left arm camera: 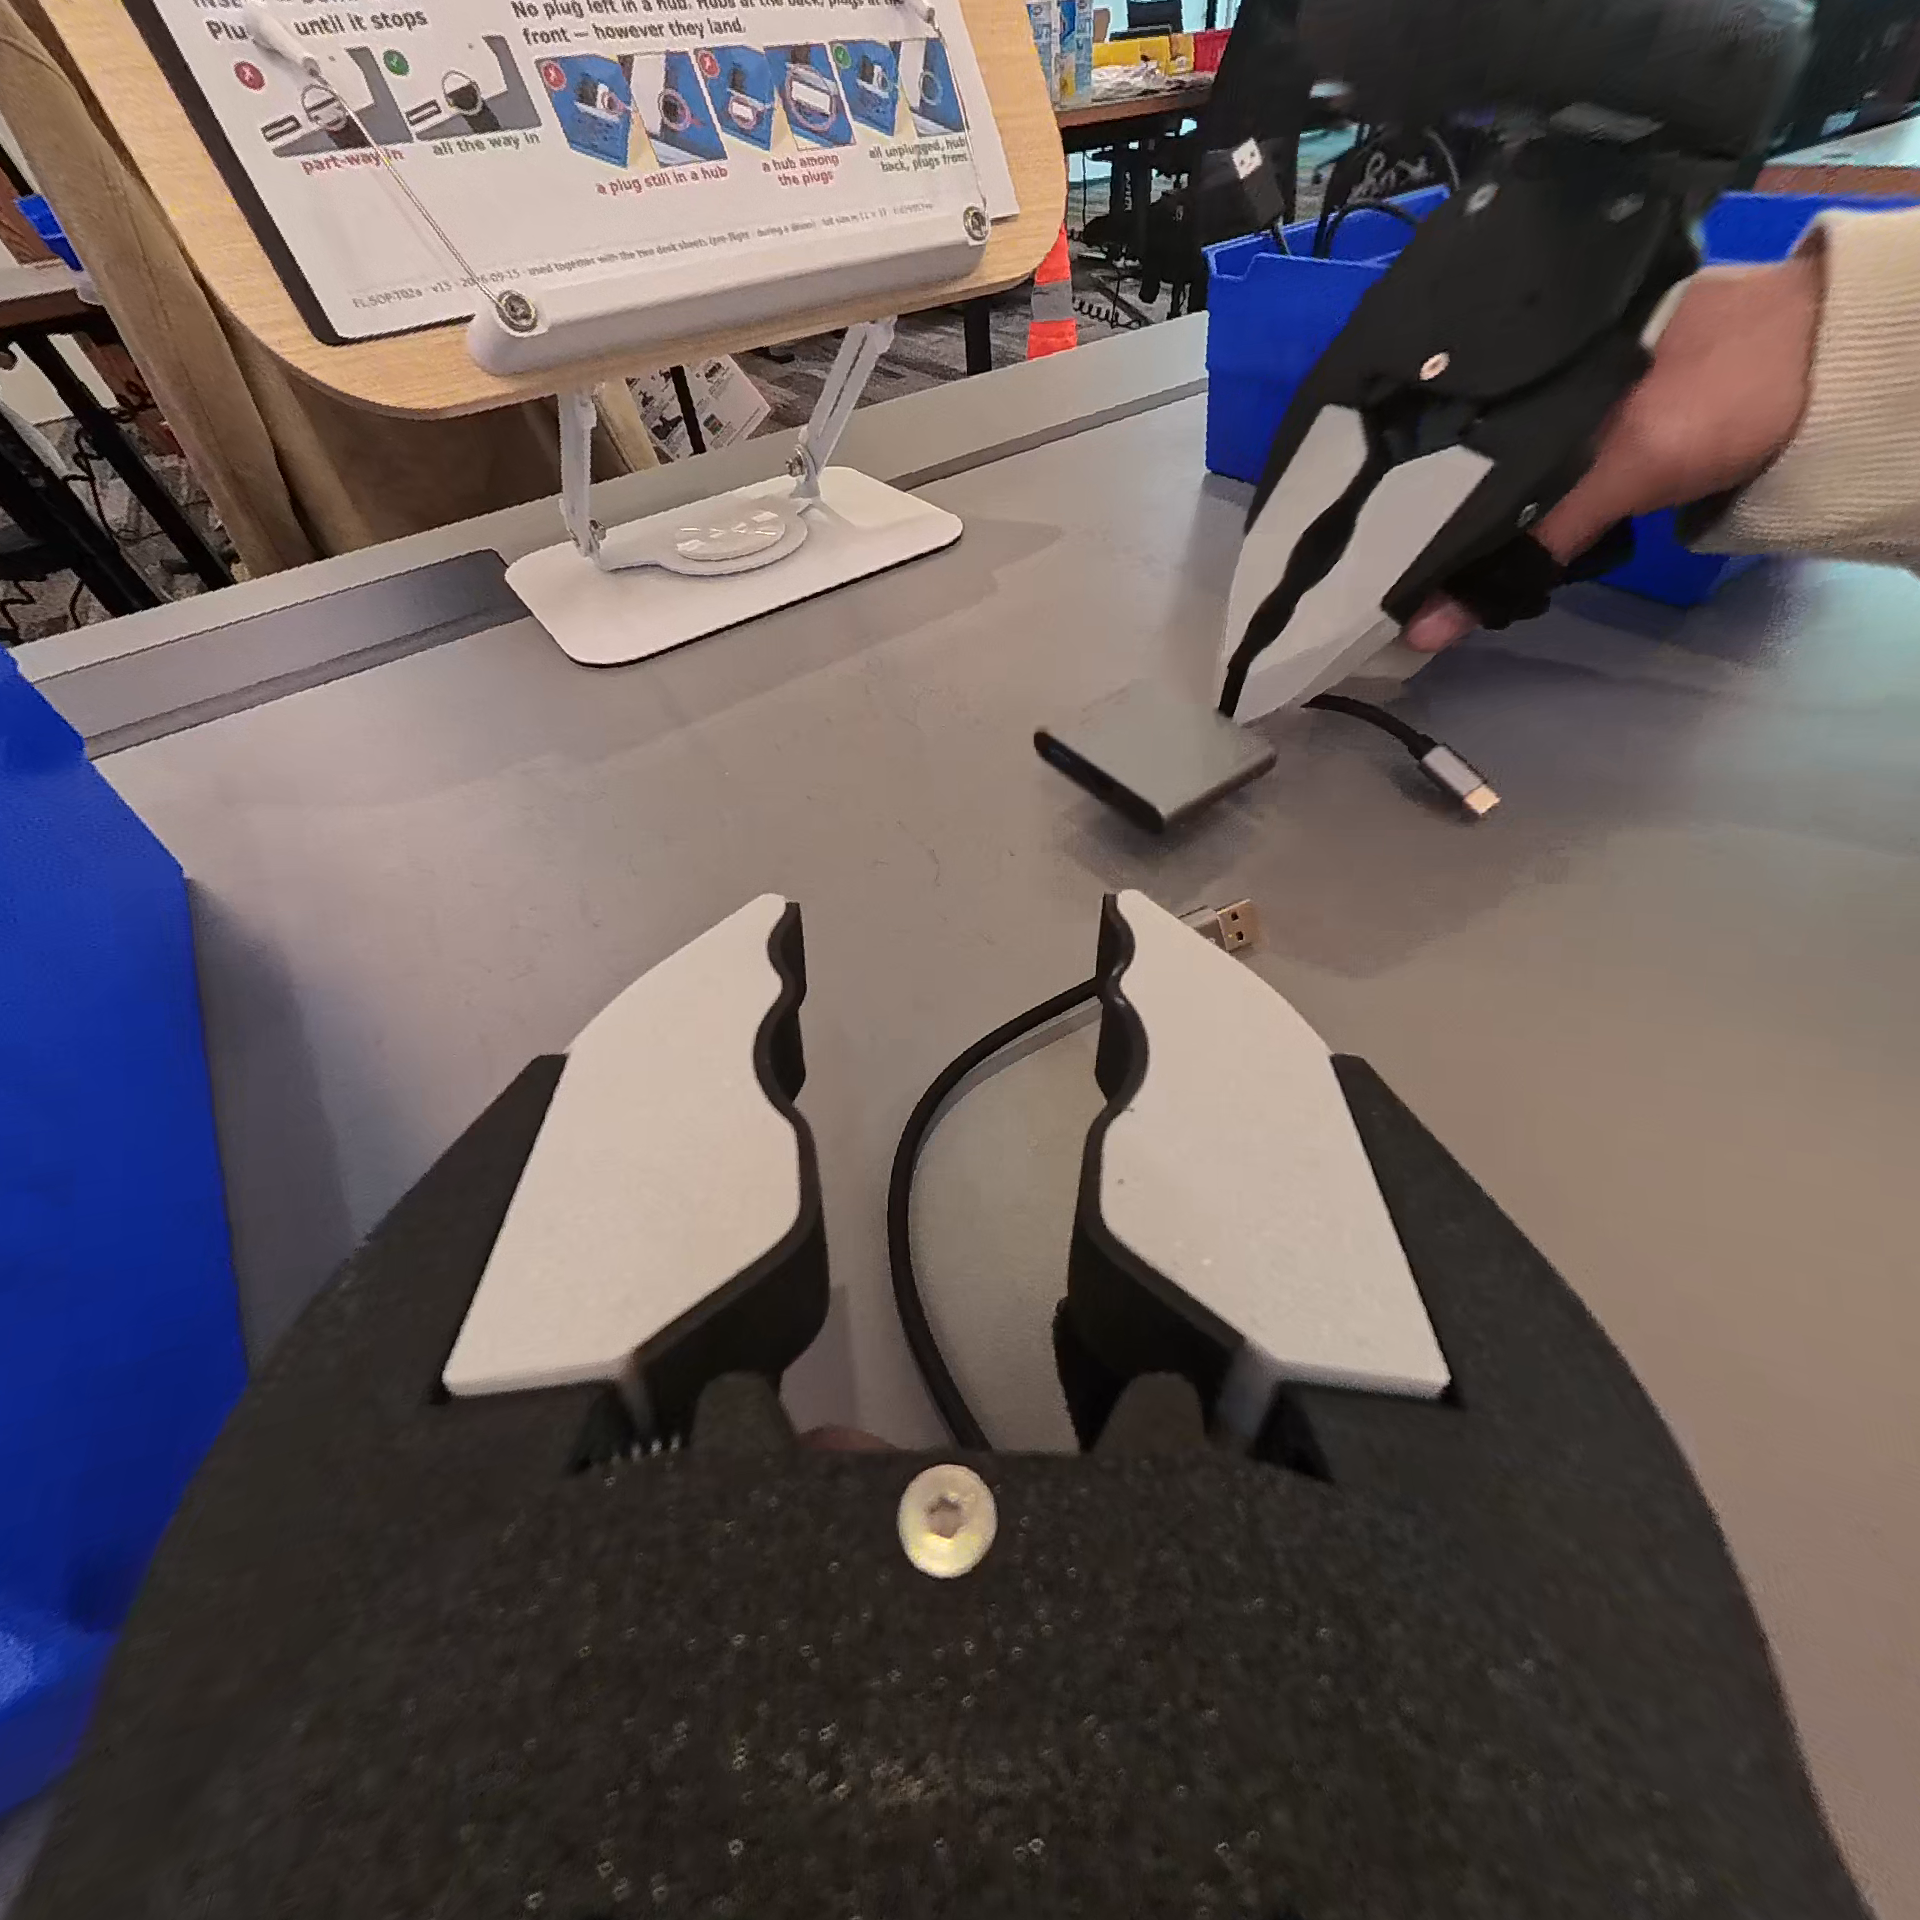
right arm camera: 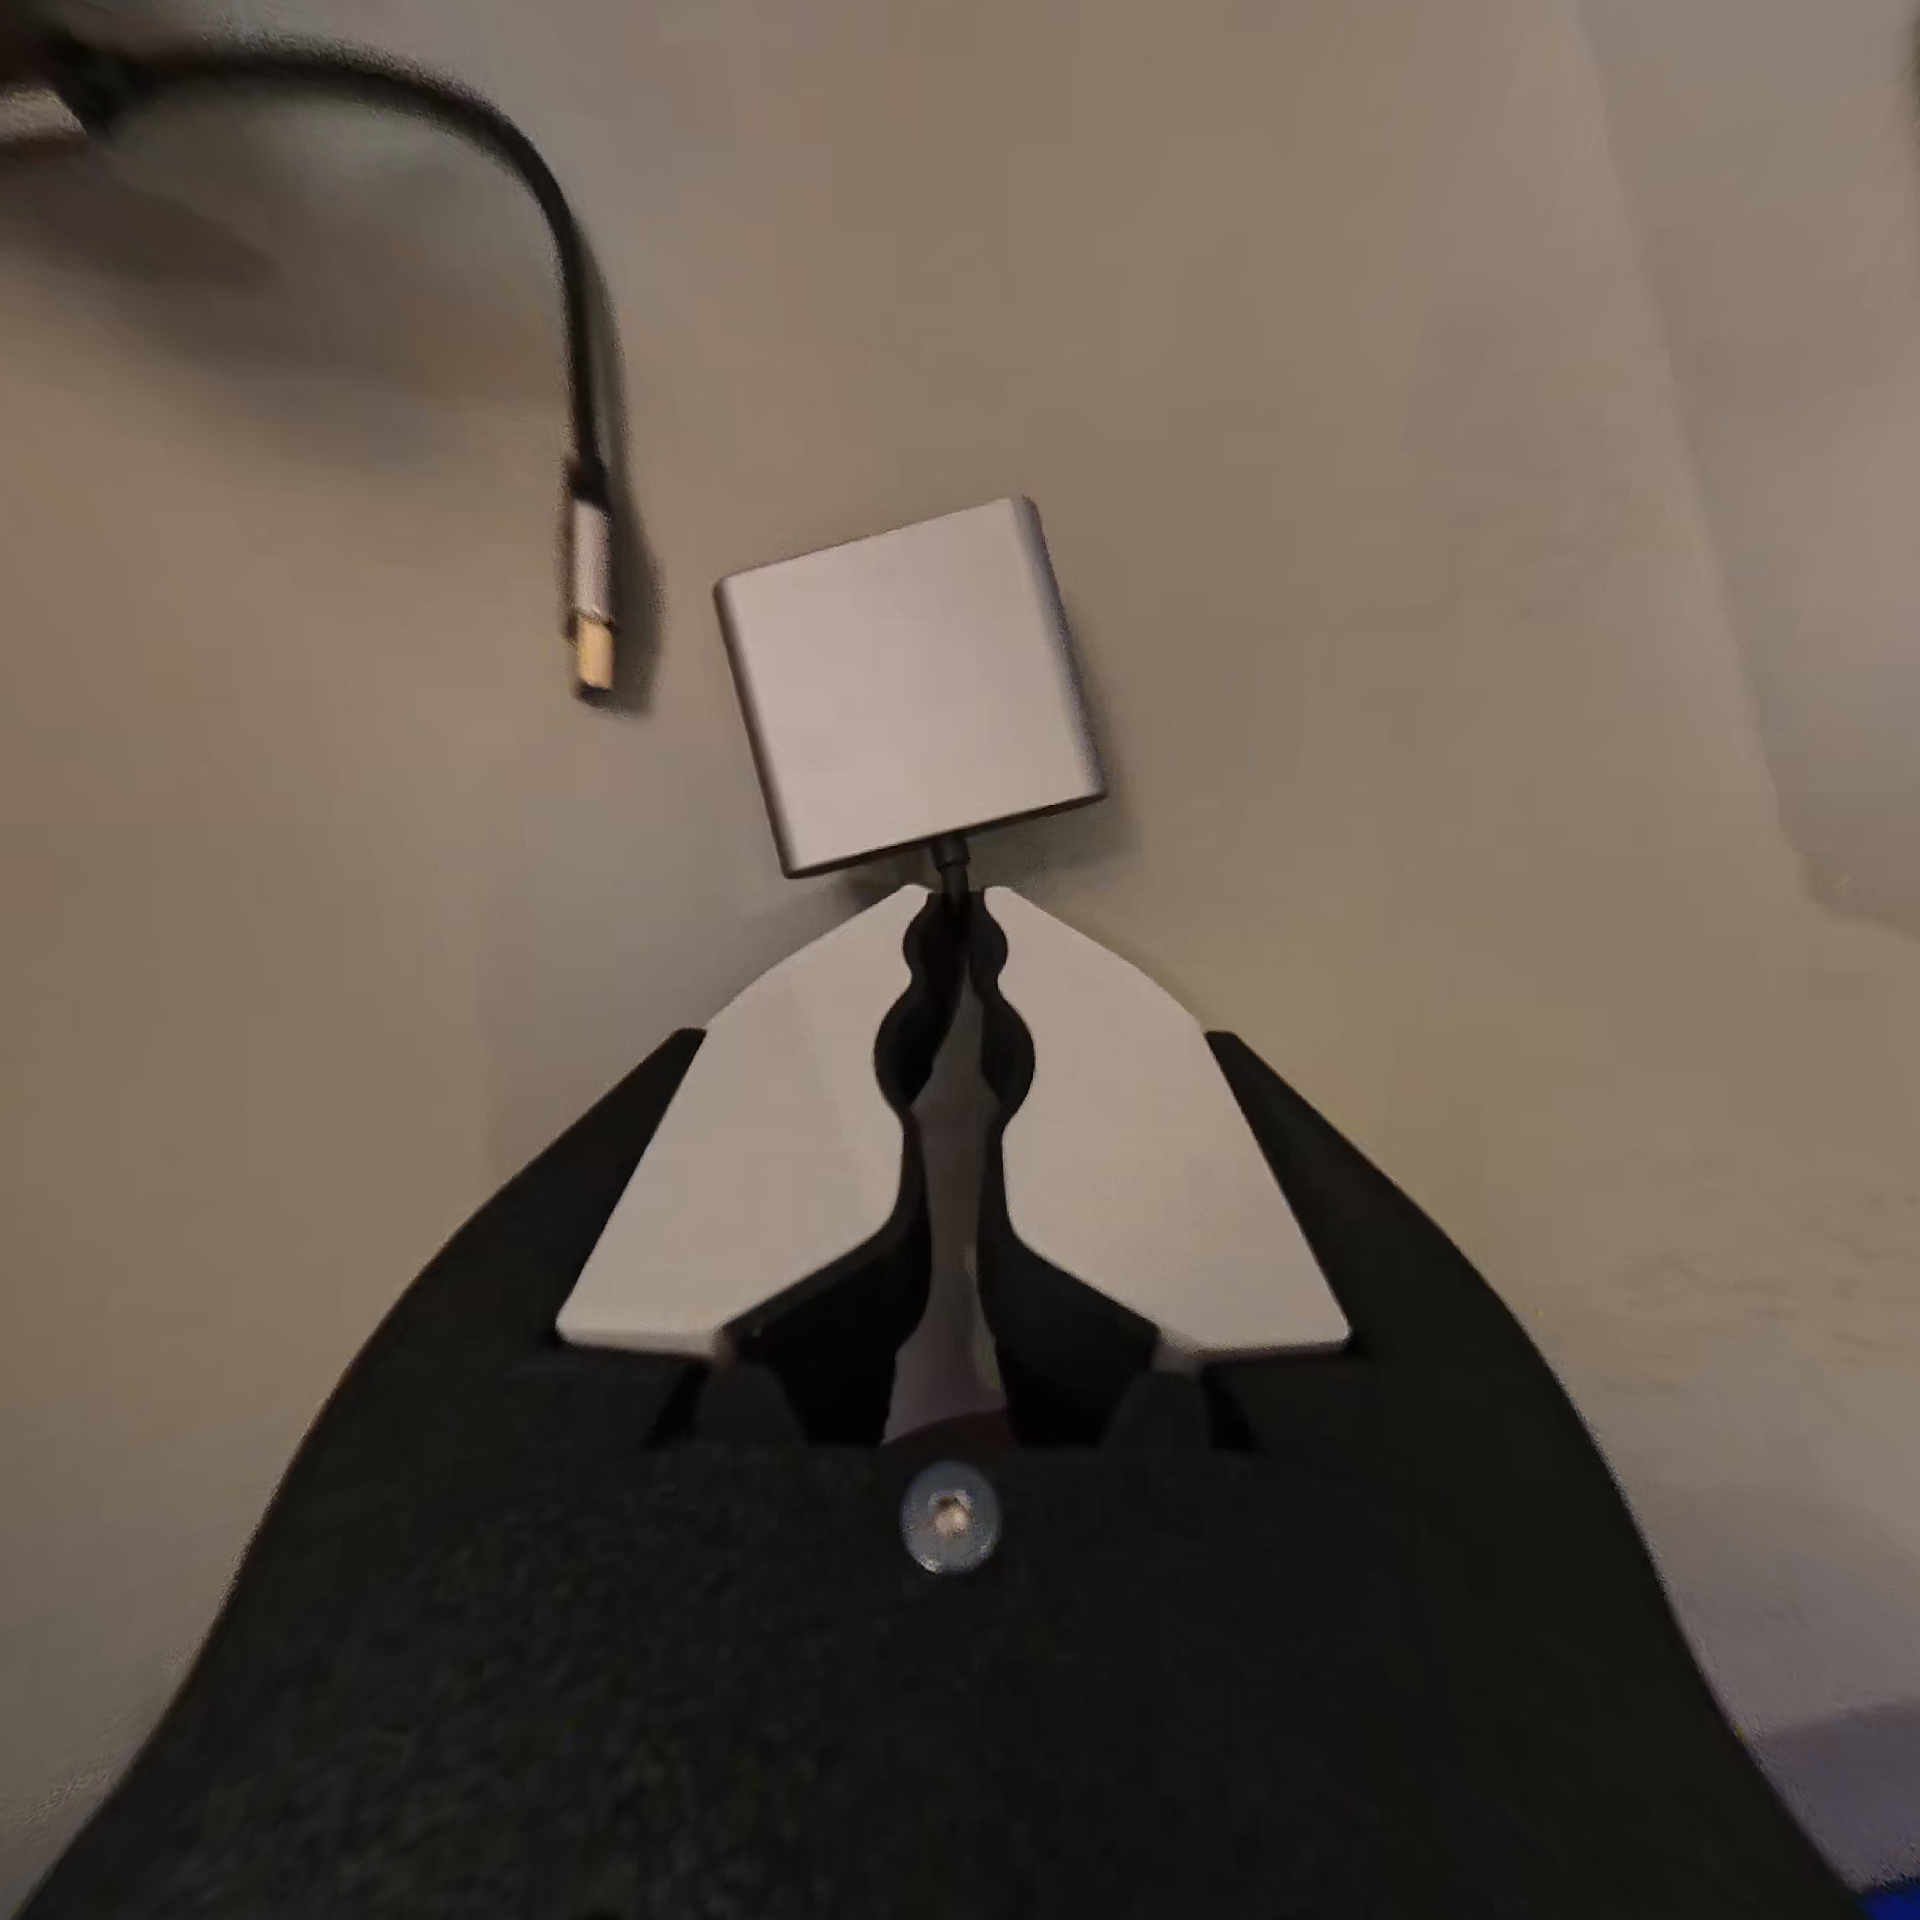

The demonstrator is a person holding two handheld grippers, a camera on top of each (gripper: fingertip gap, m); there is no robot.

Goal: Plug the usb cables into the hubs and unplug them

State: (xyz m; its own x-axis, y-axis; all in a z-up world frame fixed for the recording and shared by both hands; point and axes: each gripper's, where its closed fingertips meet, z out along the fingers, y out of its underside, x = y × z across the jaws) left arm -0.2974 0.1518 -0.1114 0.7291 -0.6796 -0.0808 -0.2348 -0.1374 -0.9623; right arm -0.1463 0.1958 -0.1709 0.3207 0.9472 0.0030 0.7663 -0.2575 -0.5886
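Note:
A small grey hub point(left arm camera: 1153, 753) is at the middle right of the grey table point(left arm camera: 520, 883), with a shadow under it. My right gripper point(left arm camera: 1236, 712) is shut on the thin black cable at the hub's rear edge. The right wrist view shows the pads point(right arm camera: 914, 935) pinching that cable point(right arm camera: 948, 868) just behind the hub point(right arm camera: 909, 686). My left gripper point(left arm camera: 951, 904) is open. A black cable point(left arm camera: 914, 1143) lies on the table between its fingers without touching them. Its USB plug point(left arm camera: 1231, 925) lies past the right fingertip. Another silver-shelled plug point(left arm camera: 1460, 779) lies right of the hub and also shows in the right wrist view point(right arm camera: 592, 613).
A white stand point(left arm camera: 727, 561) with an instruction sheet stands at the back of the table. One blue bin point(left arm camera: 83, 1143) is close on the left and another point(left arm camera: 1299, 312) at the back right. A person's hand point(left arm camera: 1683, 416) holds the right gripper. Some 20 cm of space lies between my two pairs of fingers.

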